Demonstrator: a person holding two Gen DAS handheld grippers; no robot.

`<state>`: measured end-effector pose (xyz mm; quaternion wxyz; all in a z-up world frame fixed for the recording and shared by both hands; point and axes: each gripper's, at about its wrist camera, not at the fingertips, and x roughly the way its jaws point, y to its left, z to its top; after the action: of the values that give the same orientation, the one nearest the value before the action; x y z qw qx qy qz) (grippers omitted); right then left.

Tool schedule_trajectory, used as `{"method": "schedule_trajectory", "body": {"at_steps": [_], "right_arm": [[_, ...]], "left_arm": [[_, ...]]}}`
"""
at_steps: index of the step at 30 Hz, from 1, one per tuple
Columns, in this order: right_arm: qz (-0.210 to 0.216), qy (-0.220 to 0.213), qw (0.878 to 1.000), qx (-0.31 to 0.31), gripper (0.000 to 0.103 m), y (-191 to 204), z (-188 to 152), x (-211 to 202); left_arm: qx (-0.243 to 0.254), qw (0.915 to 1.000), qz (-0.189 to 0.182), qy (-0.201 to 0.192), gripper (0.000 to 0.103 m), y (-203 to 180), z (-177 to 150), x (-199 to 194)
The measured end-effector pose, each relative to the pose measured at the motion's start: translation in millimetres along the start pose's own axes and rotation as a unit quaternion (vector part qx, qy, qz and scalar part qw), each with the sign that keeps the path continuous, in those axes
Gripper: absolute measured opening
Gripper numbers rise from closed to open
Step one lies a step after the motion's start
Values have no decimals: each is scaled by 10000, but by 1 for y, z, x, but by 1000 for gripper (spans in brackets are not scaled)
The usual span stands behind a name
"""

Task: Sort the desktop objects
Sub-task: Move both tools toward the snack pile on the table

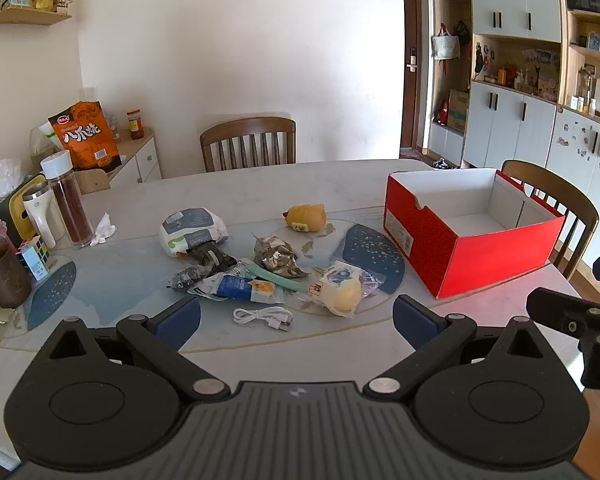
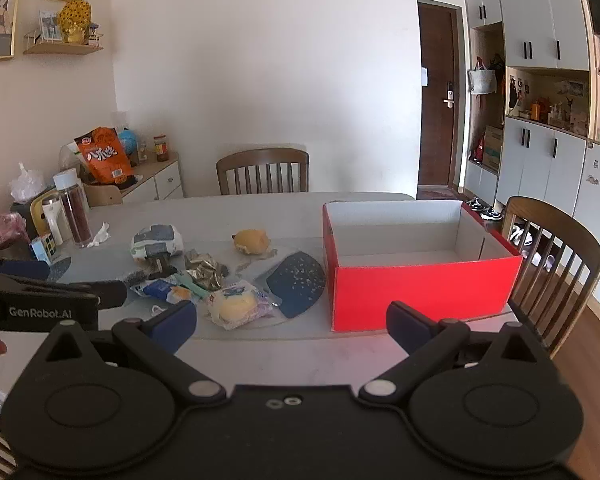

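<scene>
Left wrist view shows my left gripper [image 1: 296,318] with fingers spread wide over the white cable [image 1: 265,317] and a litter of wrappers on the tabletop [image 1: 260,176]. My right gripper [image 2: 292,326] hangs equally spread, pinching nothing, just before the red box [image 2: 420,292].

Red box [image 1: 496,256] with white inside, yellow plush toy [image 1: 305,216], white cable [image 1: 264,317], blue speckled mat [image 1: 374,250], orange snack bag [image 1: 86,136]

An open red cardboard box [image 1: 496,256] with a white inside is set at the right. Left of it, crumpled packets [image 1: 278,258], a yellow plush toy [image 1: 305,216] and a coiled white cable [image 1: 264,317] are scattered.
</scene>
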<state>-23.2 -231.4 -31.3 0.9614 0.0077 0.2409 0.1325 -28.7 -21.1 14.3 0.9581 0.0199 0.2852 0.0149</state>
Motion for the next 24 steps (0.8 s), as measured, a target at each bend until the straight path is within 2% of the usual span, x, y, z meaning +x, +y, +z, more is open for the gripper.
{"method": "schedule_trajectory", "body": {"at_steps": [7, 14, 24], "right_arm": [[119, 77, 9999, 52, 101, 8, 2, 21], [199, 55, 9996, -211, 101, 29, 6, 49], [108, 505, 9984, -209, 101, 50, 9, 113]], "left_arm": [[-39, 9999, -141, 66, 103, 15, 1, 23], [13, 9995, -303, 88, 103, 37, 5, 55], [74, 9993, -257, 249, 103, 83, 10, 113]]}}
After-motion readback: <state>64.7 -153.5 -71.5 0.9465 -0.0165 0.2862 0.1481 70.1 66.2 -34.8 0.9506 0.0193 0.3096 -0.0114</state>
